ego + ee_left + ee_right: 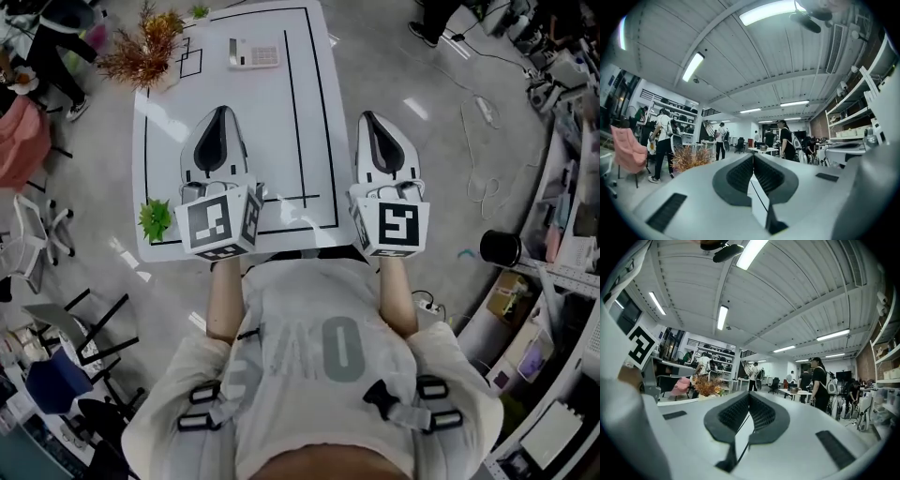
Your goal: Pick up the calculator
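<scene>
The calculator (253, 53) lies flat at the far end of the white bench (309, 112), within the black outline drawn on the top. It is a pale body with the keys facing up and nothing touching it. A dried orange-brown plant (145, 47) stands near it at the far left corner, and a small green plant (155, 218) sits at the near left edge.

Both tongs are held level, side by side, pointing away from the person toward the far end. The left tongs (222, 112) hang over the near half of the bench, well apart from the calculator. In the head view the right tongs (369, 119) show just past the bench's right edge, against the grey floor (422, 141), and are equally far from the calculator.

In the left gripper view the dark ribbed pads (740, 174) meet at the tips — closed, with nothing between them (only a sliver of white surface shows through the slot behind the tips). The right gripper view shows the same: its pads (733, 414) are pressed together and empty.

Beyond the tongs both gripper views take in a workshop room, with people standing among tables and shelves, and a pink chair (628, 150) at the left. On the floor to the right of the bench are a black cylinder (501, 247) and a loose cable (478, 178).
</scene>
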Demonstrator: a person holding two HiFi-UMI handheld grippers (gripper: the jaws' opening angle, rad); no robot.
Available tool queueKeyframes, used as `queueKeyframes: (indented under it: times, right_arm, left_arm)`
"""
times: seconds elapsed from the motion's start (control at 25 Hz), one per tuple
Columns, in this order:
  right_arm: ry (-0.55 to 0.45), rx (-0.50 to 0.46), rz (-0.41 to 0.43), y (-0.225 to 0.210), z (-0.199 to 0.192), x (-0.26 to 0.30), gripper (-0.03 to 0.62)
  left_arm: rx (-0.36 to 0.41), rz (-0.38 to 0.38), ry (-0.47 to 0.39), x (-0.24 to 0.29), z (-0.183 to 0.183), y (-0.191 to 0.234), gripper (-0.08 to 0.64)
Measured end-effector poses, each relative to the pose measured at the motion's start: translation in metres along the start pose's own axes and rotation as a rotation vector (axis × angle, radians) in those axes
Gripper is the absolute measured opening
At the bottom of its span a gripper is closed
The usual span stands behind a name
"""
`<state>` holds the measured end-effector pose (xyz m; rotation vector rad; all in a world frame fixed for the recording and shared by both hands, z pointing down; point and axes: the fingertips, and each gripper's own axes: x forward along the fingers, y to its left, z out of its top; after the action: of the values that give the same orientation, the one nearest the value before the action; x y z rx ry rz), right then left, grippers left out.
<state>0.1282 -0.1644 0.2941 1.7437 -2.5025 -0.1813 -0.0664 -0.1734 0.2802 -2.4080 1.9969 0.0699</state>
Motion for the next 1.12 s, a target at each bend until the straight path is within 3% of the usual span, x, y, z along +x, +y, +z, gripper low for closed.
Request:
queueKeyframes:
  times: [0.24, 0.6, 0.8, 0.92, 1.12]
  right_arm:
    - [-0.005, 0.009, 0.061, -0.006, -0.005, 0.017, 0.003]
    - [-0.013, 0.048, 0.152, -0.012, -0.012, 0.038, 0.003]
    - [-0.023, 0.080, 0.103, -0.007, -0.012, 0.050, 0.003]
    - [-0.039, 0.043, 0.052, 0.003, -0.002, 0.056, 0.003]
    - [-0.042, 0.035, -0.008, 0.023, 0.010, 0.069, 0.003]
  left_arm:
    - [0.078, 0.079, -0.027, 0.003, 0.012, -0.004, 0.021]
    - [0.082, 0.146, -0.005, 0.007, 0.010, -0.010, 0.021]
    - [0.106, 0.103, -0.028, 0.019, 0.012, 0.005, 0.021]
    - [0.111, 0.062, -0.050, 0.030, 0.022, 0.019, 0.021]
    - [0.068, 0.037, -0.046, 0.033, 0.026, 0.052, 0.021]
